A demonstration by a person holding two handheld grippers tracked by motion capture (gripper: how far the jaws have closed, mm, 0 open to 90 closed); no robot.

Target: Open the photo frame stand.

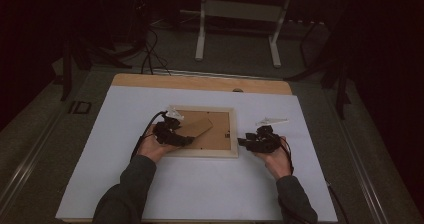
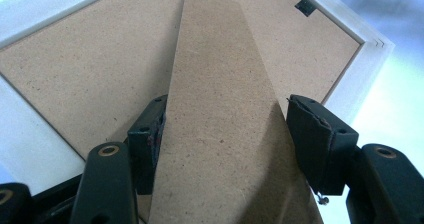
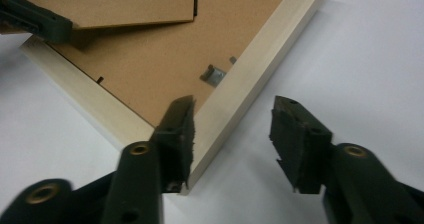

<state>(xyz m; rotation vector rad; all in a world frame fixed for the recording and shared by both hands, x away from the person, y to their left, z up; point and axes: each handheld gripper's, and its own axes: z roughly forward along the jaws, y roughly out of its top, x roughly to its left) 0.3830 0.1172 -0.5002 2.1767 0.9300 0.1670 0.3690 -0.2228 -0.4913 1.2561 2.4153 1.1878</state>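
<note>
A pale wooden picture frame (image 1: 210,154) lies face down on the white sheet, its brown backing (image 2: 90,69) up. My left gripper (image 1: 187,140) reaches in from the frame's left side. It is shut on the brown cardboard stand flap (image 2: 220,84), which is raised off the backing. My right gripper (image 3: 232,129) stands open astride the frame's right rail (image 3: 250,79). One jaw is over the backing. The other is outside over the sheet, with a gap to the wood. The flap (image 3: 125,4) and a left jaw show at the top left of the right gripper view.
A white sheet (image 1: 150,184) covers most of the wooden table (image 1: 150,80). A small metal hanger (image 3: 215,75) sits on the backing near the right rail. Beyond the table stand a white-legged stand (image 1: 200,39) and floor cables (image 1: 150,54).
</note>
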